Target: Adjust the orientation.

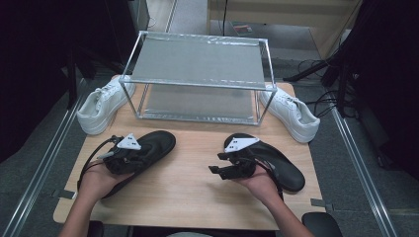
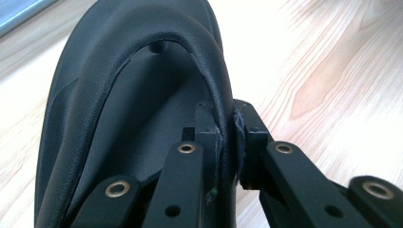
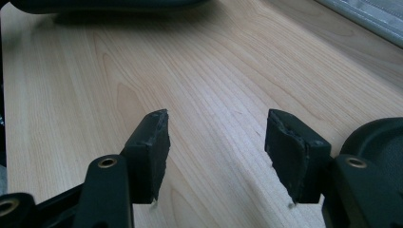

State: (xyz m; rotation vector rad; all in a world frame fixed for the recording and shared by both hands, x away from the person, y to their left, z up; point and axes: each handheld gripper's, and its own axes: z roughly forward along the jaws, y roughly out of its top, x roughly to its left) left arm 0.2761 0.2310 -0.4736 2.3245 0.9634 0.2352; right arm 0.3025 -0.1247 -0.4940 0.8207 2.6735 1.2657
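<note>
Two black slippers and black grippers with grey plates sit on a pale wood-grain table, beside two white sneakers and a silver-grey rack.

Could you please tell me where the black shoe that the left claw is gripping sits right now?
In the high view the black shoe lies on the table's near-left part, in front of the metal rack and near the left white sneaker, its collar pinched by the left claw.
</note>
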